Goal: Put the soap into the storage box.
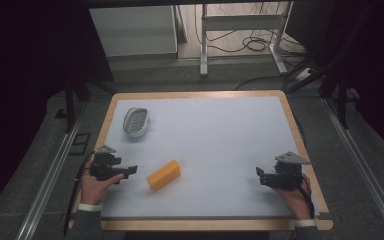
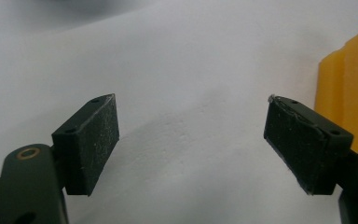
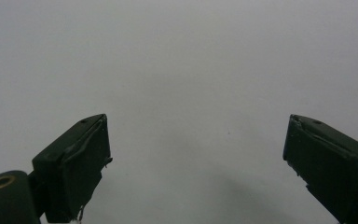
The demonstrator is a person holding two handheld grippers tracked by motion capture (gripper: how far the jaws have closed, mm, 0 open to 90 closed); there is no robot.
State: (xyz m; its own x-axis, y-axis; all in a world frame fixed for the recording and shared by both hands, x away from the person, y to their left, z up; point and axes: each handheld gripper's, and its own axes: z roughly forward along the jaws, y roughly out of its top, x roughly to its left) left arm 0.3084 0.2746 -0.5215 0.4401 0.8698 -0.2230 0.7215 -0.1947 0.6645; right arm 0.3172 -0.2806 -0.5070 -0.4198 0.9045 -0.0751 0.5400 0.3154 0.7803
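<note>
On wood-rimmed white table [image 1: 220,135], grey floor [image 1: 25,165]

Yellow block [image 1: 163,175] — long, smooth, like a bar of soap or butter, lying flat on the white mat [image 1: 220,145], turned so its ends aim at 2 and 8 o'clock. Sits low and left of the middle. Up at 11 o'clock from it, well apart — a small white oval dish [image 1: 136,122], grey inside, resting flat near the far left corner.

Dark room; grey carpet [image 1: 190,75]; metal desk frame [image 1: 240,22] behind.
</note>
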